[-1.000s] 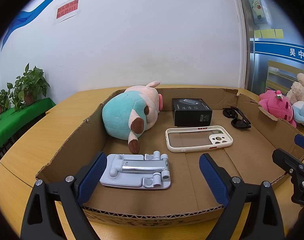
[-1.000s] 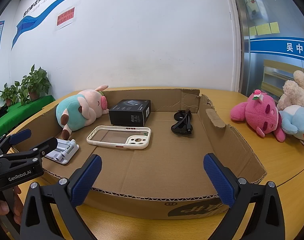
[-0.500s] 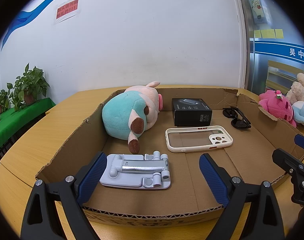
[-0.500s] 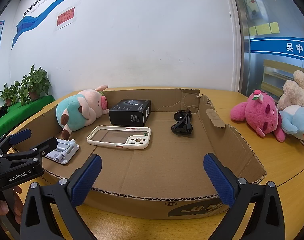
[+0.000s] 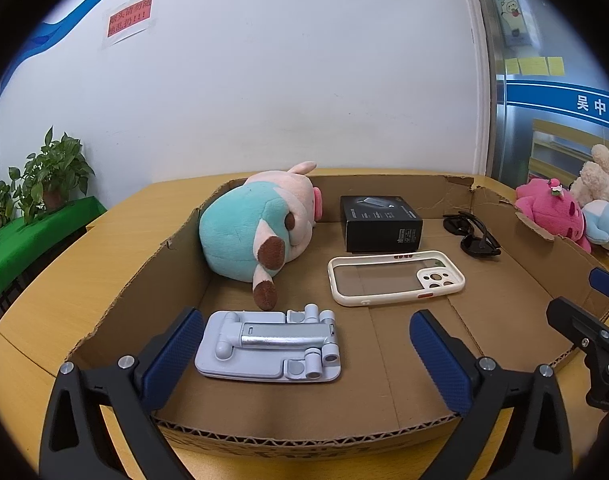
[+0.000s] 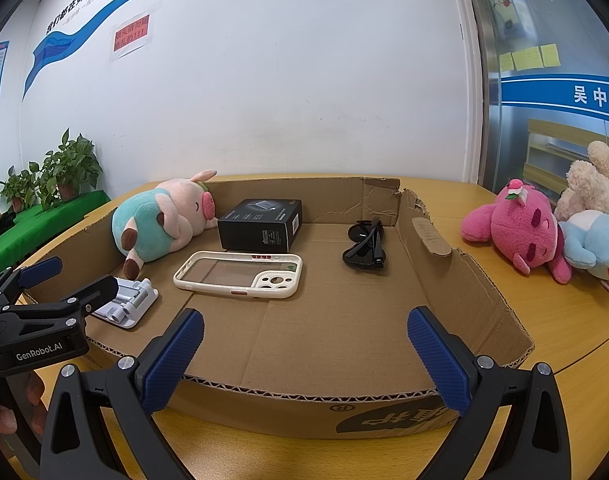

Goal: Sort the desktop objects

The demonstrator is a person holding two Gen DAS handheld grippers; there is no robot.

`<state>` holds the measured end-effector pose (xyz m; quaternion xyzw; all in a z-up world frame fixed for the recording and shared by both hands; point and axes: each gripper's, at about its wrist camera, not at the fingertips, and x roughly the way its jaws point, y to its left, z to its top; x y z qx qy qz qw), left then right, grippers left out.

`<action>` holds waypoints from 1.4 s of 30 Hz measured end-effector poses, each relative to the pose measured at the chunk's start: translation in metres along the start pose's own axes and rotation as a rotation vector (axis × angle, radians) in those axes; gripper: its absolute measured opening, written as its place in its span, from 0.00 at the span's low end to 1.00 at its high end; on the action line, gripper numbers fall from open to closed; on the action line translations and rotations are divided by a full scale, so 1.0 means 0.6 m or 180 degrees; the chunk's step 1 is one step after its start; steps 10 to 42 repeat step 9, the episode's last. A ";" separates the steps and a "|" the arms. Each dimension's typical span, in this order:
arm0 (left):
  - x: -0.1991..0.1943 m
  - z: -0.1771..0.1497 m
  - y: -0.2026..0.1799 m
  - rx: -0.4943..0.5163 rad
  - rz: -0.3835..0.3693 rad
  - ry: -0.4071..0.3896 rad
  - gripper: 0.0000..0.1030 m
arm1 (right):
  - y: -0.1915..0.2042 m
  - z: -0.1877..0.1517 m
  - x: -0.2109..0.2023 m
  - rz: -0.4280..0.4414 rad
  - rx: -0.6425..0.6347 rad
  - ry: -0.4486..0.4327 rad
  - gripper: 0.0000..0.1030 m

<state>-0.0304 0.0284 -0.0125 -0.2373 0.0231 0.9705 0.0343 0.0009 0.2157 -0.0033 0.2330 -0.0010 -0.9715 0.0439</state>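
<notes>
Beyond my jaws: potted plants (image 6: 60, 176) on a green-covered stand (image 5: 32, 240), a red wall notice (image 6: 131, 34), yellow sticky notes (image 6: 528, 57) on glass.

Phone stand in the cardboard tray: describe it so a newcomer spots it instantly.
Start at the shallow cardboard tray on the wooden table. In its near left corner, just in front of the teal and pink plush pig's brown foot, lies the phone stand, folded flat. It is the only pale grey piece with hinge knuckles and a silver bar, unlike the cream phone case beyond it.
</notes>
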 end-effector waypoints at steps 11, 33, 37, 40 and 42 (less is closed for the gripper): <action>-0.001 -0.001 0.001 -0.0002 -0.0010 -0.0002 0.99 | 0.000 0.000 -0.001 -0.0002 -0.0001 0.0000 1.00; -0.001 -0.001 0.001 -0.0002 -0.0010 -0.0002 0.99 | 0.000 0.000 -0.001 -0.0002 -0.0001 0.0000 1.00; -0.001 -0.001 0.001 -0.0002 -0.0010 -0.0002 0.99 | 0.000 0.000 -0.001 -0.0002 -0.0001 0.0000 1.00; -0.001 -0.001 0.001 -0.0002 -0.0010 -0.0002 0.99 | 0.000 0.000 -0.001 -0.0002 -0.0001 0.0000 1.00; -0.001 -0.001 0.001 -0.0002 -0.0010 -0.0002 0.99 | 0.000 0.000 -0.001 -0.0002 -0.0001 0.0000 1.00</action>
